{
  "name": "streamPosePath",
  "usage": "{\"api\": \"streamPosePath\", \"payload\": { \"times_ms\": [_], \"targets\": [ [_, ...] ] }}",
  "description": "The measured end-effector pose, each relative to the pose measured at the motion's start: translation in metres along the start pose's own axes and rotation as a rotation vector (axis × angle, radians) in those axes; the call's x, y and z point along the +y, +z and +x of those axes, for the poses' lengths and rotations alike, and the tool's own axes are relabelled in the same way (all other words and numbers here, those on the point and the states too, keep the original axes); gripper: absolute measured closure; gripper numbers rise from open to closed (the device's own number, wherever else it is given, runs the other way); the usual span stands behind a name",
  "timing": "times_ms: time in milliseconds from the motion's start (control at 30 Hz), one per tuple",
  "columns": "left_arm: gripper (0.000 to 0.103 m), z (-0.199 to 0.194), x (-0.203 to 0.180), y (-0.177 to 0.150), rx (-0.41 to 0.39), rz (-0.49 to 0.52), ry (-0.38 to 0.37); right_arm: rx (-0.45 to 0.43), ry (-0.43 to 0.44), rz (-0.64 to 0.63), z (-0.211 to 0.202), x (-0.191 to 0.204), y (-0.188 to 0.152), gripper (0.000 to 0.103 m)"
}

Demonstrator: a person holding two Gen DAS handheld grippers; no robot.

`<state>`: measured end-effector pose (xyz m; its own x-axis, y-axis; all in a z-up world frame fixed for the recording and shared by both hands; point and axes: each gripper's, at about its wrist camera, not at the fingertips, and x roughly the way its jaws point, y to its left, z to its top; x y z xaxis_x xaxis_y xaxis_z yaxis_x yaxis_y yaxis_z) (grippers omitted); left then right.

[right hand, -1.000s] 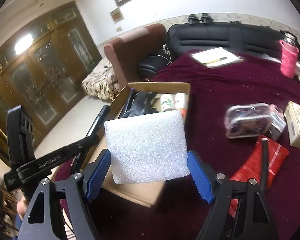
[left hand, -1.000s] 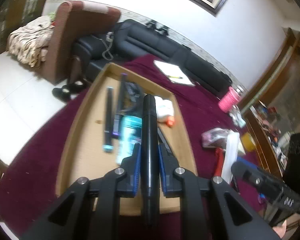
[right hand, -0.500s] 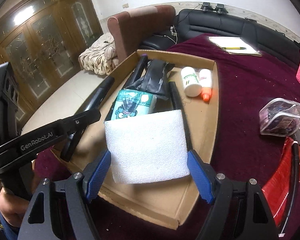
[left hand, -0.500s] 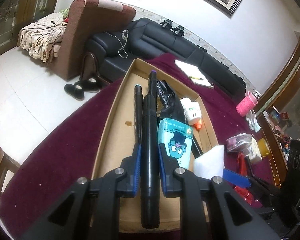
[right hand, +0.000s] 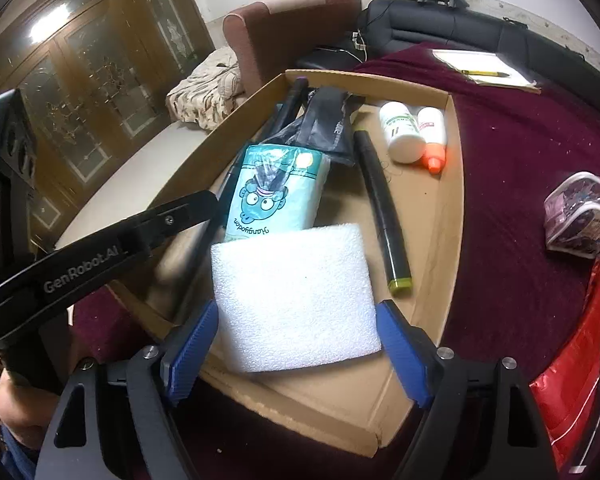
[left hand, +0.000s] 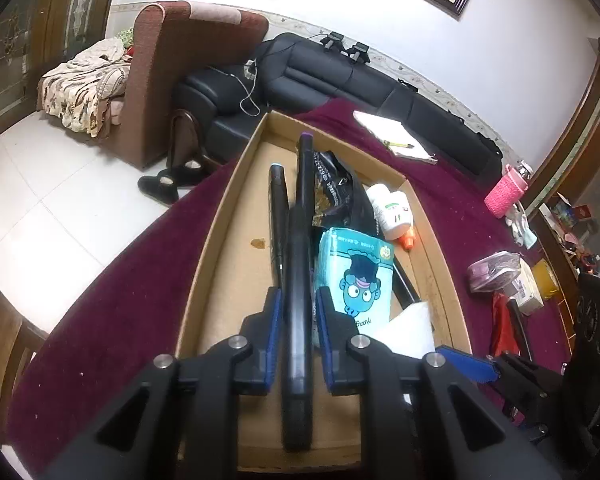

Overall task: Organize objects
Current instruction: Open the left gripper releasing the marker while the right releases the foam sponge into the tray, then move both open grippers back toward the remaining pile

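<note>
A shallow cardboard tray [left hand: 220, 216] [right hand: 448, 216] lies on a maroon tablecloth. My left gripper [left hand: 297, 316] is shut on a long black marker [left hand: 298, 312], held lengthwise over the tray's left half. My right gripper [right hand: 296, 344] is shut on a white foam block [right hand: 296, 296], held over the tray's near end; the block also shows in the left wrist view [left hand: 410, 328]. In the tray lie a teal tissue pack [right hand: 276, 192] [left hand: 354, 276], a black pouch [right hand: 326, 126], two more black markers [left hand: 278, 216] [right hand: 382, 208], a white bottle [right hand: 400, 132] and a small orange-tipped bottle [right hand: 432, 136].
Outside the tray on the cloth are a clear pouch [right hand: 580, 216], a red packet [right hand: 568, 384], a notepad with a pen [right hand: 484, 68] and a pink cup [left hand: 504, 192]. A black sofa [left hand: 340, 76] and a brown armchair [left hand: 188, 64] stand behind the table.
Both grippers have moved forward and down over the tray. The marker now hangs over the tray's left side and the foam block sits lower over its near end. Both grips are unchanged.
</note>
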<state>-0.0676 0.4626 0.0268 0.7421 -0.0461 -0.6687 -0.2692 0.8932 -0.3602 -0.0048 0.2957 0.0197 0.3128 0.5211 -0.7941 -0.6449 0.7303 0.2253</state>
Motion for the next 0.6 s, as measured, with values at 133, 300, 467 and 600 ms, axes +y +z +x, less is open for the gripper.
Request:
{"api": "streamPosePath", "payload": {
  "times_ms": [133, 300, 467, 600],
  "targets": [
    [0.059, -0.004, -0.001, 0.0, -0.008, -0.006, 0.014, -0.008, 0.016, 0.005, -0.006, -0.002, -0.002, 0.016],
    [0.059, -0.012, -0.01, -0.001, -0.023, 0.01, 0.01, -0.048, 0.033, 0.033, -0.026, -0.011, -0.004, 0.016],
    [0.059, -0.015, -0.02, -0.003, -0.022, 0.031, 0.007, -0.09, 0.037, 0.078, -0.048, -0.03, -0.008, 0.015],
    [0.059, -0.018, -0.036, -0.005, -0.018, 0.066, -0.001, -0.131, 0.02, 0.137, -0.074, -0.06, -0.012, 0.015]
  ]
}}
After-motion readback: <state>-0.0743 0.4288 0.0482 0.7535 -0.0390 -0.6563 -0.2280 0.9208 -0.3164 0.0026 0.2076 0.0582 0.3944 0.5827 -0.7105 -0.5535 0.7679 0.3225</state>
